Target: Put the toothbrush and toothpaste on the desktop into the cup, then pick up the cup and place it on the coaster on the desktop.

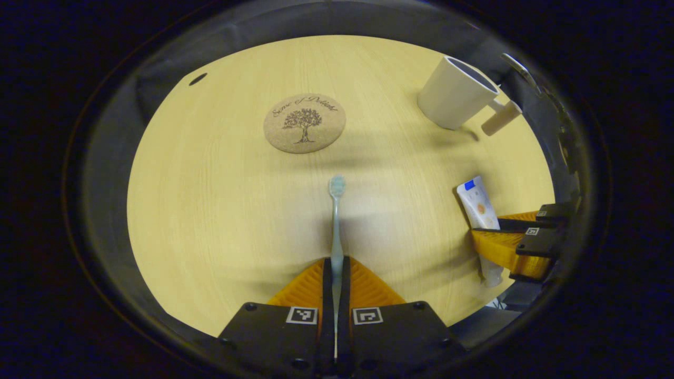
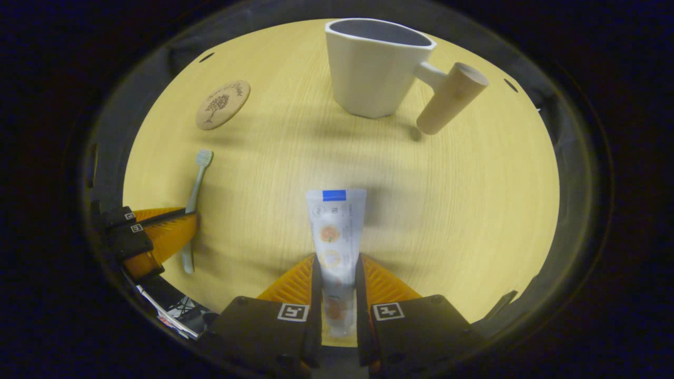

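desk (image 1: 221, 210), pale wood, bearing everything. cup (image 2: 371, 73), white with a wooden handle, standing upright and empty at the far right of the desk, well apart from the coaster (image 1: 304, 123), a cork disc lying flat toward the far middle. toothpaste (image 2: 336, 231), a white tube: i am clamping it in the right gripper (image 2: 337, 287), both fingers pressing on its lower part, crimped end pointing toward the cup. toothbrush (image 1: 336, 221), slim and pale: i am gripping its handle in the left gripper (image 1: 337, 273), fingers narrowed right down on it, bristle head pointing toward the coaster. whether either item is already lifting clear of the desk i cannot tell. step in hand, as i am judging it: the pick-up of both items, loading not yet done. next move calls for raising each, tipping it upright over the cup's mouth and releasing it inside, without knocking the cup.
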`<state>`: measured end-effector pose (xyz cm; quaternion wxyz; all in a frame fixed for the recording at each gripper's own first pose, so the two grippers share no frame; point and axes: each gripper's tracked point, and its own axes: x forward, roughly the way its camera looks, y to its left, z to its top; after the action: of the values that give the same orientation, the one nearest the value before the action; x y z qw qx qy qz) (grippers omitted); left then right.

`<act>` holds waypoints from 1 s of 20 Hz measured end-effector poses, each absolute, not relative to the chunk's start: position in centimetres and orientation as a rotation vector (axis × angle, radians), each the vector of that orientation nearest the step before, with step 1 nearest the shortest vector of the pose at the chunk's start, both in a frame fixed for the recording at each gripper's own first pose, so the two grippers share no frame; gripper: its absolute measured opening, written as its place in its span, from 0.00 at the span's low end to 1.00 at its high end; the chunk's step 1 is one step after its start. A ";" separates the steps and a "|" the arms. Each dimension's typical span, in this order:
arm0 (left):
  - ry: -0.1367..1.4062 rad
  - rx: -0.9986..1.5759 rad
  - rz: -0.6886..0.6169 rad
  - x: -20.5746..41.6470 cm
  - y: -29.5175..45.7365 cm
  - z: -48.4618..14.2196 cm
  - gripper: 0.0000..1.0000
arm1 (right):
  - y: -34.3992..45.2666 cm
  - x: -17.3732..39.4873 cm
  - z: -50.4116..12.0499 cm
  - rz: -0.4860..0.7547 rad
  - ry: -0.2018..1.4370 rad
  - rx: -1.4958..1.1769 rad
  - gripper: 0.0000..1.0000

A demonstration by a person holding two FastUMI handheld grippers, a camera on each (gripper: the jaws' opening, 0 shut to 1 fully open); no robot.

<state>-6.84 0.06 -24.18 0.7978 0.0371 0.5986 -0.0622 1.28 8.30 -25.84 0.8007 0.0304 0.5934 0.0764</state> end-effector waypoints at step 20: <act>1.003 -0.178 -0.086 -6.6 0.7 -20.2 0.08 | 8.1 2.6 -22.3 0.262 0.913 0.117 0.25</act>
<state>-6.57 0.70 -20.20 0.8723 -0.0852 0.4798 -0.0410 2.57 8.09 -22.26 0.8877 0.0564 0.4393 0.1262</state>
